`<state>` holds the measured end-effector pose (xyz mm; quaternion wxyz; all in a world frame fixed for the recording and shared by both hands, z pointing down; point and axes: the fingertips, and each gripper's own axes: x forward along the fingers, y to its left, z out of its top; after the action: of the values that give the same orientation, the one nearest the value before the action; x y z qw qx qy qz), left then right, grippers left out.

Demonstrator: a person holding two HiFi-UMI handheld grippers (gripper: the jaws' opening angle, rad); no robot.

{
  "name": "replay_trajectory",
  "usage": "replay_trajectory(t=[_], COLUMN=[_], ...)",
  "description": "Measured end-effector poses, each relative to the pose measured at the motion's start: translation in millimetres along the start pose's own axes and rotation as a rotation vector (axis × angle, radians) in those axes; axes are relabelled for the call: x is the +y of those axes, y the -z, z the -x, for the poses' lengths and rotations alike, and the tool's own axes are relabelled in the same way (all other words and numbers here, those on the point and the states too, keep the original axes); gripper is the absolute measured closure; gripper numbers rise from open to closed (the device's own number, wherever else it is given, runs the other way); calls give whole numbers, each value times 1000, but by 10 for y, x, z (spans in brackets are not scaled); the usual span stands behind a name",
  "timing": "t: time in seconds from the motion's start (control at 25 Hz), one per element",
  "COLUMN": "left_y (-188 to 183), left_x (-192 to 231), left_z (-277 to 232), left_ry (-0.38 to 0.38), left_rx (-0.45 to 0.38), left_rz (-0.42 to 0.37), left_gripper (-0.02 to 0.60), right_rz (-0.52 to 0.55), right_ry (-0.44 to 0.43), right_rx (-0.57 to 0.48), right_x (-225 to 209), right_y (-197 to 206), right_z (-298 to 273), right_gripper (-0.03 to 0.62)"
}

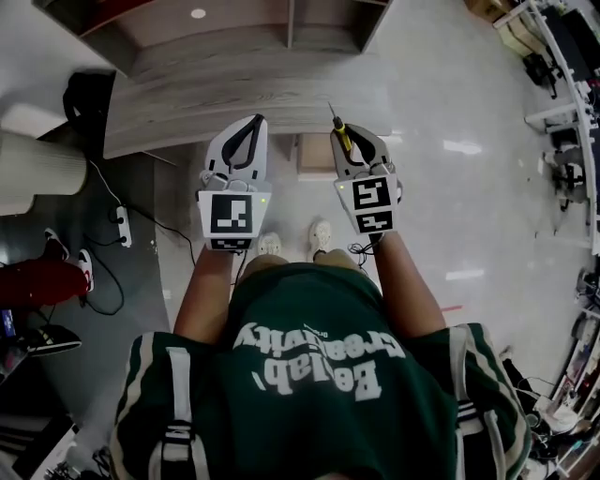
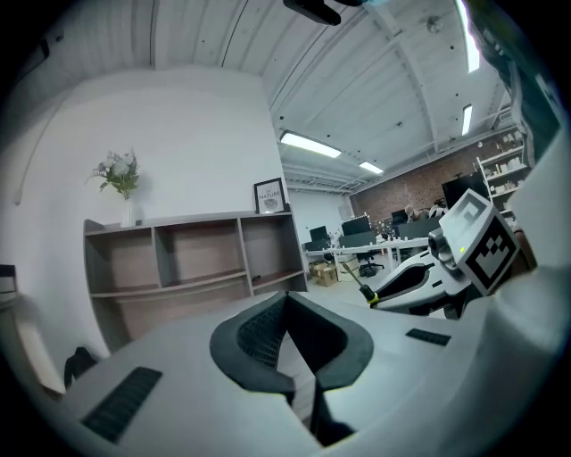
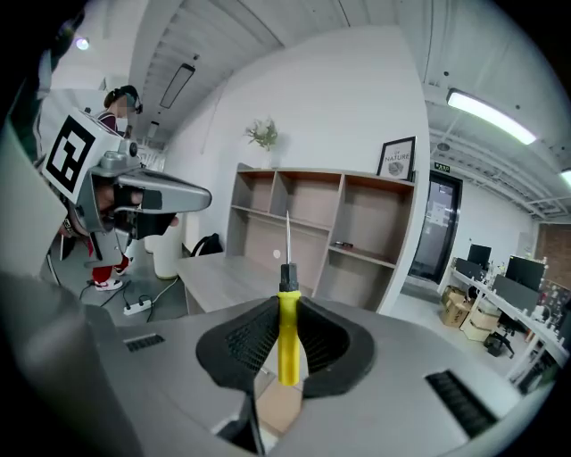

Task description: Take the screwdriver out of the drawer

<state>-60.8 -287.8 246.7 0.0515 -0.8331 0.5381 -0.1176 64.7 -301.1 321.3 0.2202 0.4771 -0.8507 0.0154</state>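
Note:
The screwdriver point(image 1: 341, 136), with a yellow handle point(image 3: 288, 344) and a thin metal shaft point(image 3: 287, 234), stands upright between the pads of my right gripper point(image 1: 343, 141), which is shut on it. In the right gripper view the handle sits in the middle of the right gripper point(image 3: 287, 312) and the tip points up and away. My left gripper point(image 1: 254, 124) is level with it on the left, shut with nothing in it point(image 2: 287, 305). Both are held over the front edge of a light wooden desk point(image 1: 187, 103). A tan box-like shape point(image 1: 314, 155) shows below that edge; whether it is the drawer I cannot tell.
An open shelf unit point(image 1: 281, 28) stands behind the desk. On the floor at left lie a power strip with cables point(image 1: 122, 225), beside a white round bin point(image 1: 37, 169). The person's shoes point(image 1: 319, 234) are below the grippers. Office desks point(image 1: 562, 56) line the far right.

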Motion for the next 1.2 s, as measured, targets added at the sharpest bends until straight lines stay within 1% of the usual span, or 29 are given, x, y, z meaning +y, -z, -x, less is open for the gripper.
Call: replay_trajectory(t=[0.32,0.48,0.68,0.84,1.04,1.2], left_y=[-290,-286,-256,-255,-266,-280], left_x=[30,30,104,124,126,128], left_z=[65,126,173,138,92,78], left_ry=[-4,2,-18,-25,-15,-14], left_rx=[-59,-62,-47,-57,-81,-69], left_rz=[-24,-29,-47,-30,-27,-58], left_gripper=[565,565,565,565,565,565], right_rz=[-76,-79,-101,-133,-127,-127], right_ry=[12,33,43,32,43,51], right_rx=[-107,-155,-207,-215,-199,-202], right_x=[-1,-24,-35,-30,-39,-50], right_y=[-362,-514,-606,-577,-508,-519], right_z=[313,421,478,508,484,482], right_gripper=[514,514,514,514,514,514])
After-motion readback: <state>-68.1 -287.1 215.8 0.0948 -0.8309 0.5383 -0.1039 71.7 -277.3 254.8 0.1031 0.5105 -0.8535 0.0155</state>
